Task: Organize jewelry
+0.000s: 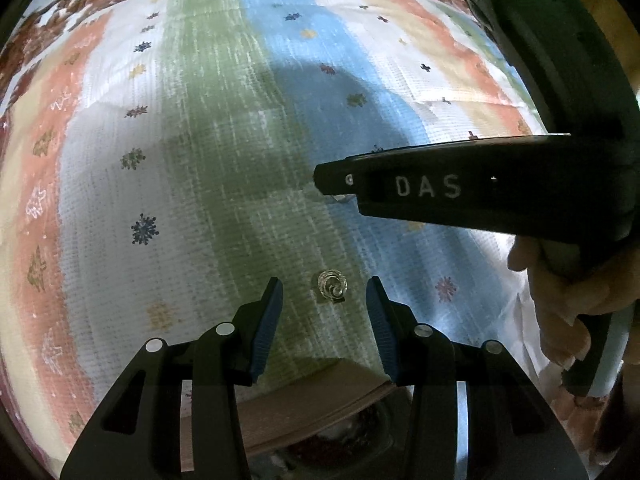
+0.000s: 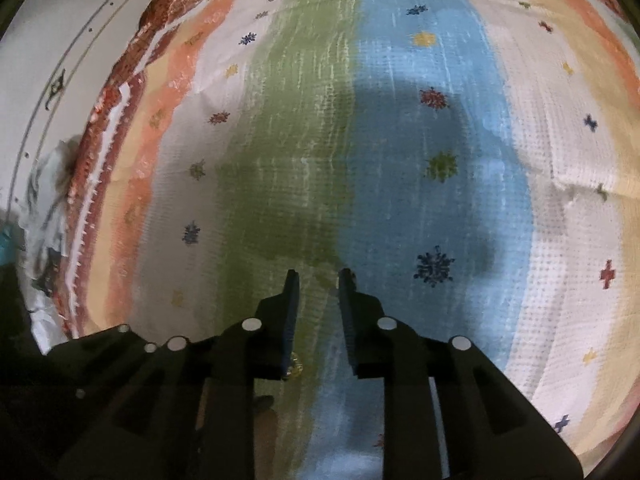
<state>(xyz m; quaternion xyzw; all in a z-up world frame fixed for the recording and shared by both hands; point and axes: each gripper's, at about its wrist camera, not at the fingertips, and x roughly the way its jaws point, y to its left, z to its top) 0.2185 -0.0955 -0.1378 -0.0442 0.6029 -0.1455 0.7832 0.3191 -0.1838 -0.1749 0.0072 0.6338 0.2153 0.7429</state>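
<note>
A small clear, silvery piece of jewelry [image 1: 331, 285] lies on the striped cloth [image 1: 224, 128], on the green stripe. My left gripper [image 1: 324, 292] is open, its blue-padded fingers either side of the piece and just short of it. My right gripper [image 2: 319, 280] is open with a narrow gap, low over the green and blue stripes of the cloth [image 2: 400, 120], and holds nothing I can see. It also shows from the side in the left wrist view [image 1: 320, 178], above and right of the piece. A small golden item [image 2: 295, 368] peeks out beneath its left finger.
A tan wooden box edge [image 1: 320, 396] with dark contents sits under the left gripper at the near edge. A hand [image 1: 568, 300] holds the right gripper's handle. A white panel and crumpled cloth [image 2: 48, 184] lie past the cloth's left edge.
</note>
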